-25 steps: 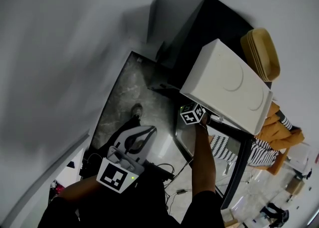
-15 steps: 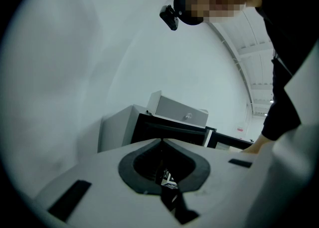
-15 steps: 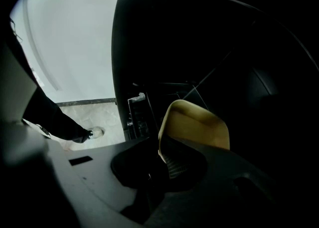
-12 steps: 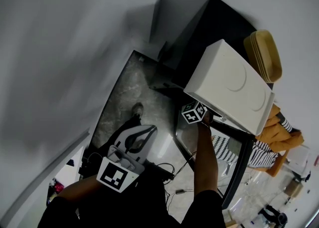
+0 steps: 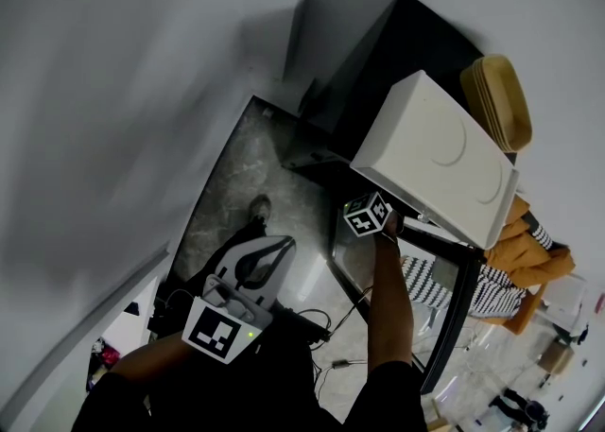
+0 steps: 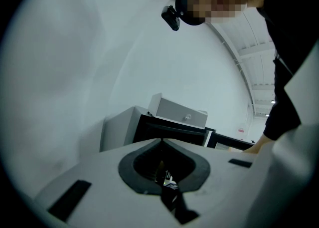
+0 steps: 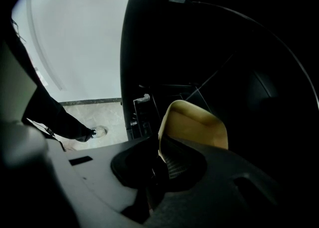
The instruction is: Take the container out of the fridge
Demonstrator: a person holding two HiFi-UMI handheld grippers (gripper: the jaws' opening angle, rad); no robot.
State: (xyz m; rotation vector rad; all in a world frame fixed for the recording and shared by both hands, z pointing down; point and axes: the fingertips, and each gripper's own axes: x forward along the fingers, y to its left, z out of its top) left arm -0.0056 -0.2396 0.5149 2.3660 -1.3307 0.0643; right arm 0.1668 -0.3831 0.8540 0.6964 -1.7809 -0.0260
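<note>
A big white container [image 5: 433,160] hangs tilted in front of the black fridge [image 5: 416,38]. My right gripper [image 5: 389,222] is shut on its lower edge. In the right gripper view that edge shows as a cream wall [image 7: 194,124] pinched between the jaws of the right gripper [image 7: 162,147], with the dark fridge interior [image 7: 224,47] behind. My left gripper [image 5: 269,252] is low at the left, shut and holding nothing. The left gripper view looks past the left gripper's [image 6: 160,144] jaws at the container [image 6: 177,113] above the fridge [image 6: 149,129].
The fridge door [image 5: 452,307] stands open at the lower right. Tan trays [image 5: 496,99] are stacked on top of the fridge. A grey marbled floor [image 5: 236,175] runs along a white wall [image 5: 123,90]. A cable [image 5: 345,312] lies on the floor, and a shoe [image 7: 98,131] stands there.
The container has shifted slightly up and to the right with the right gripper. The left gripper has hardly moved.
</note>
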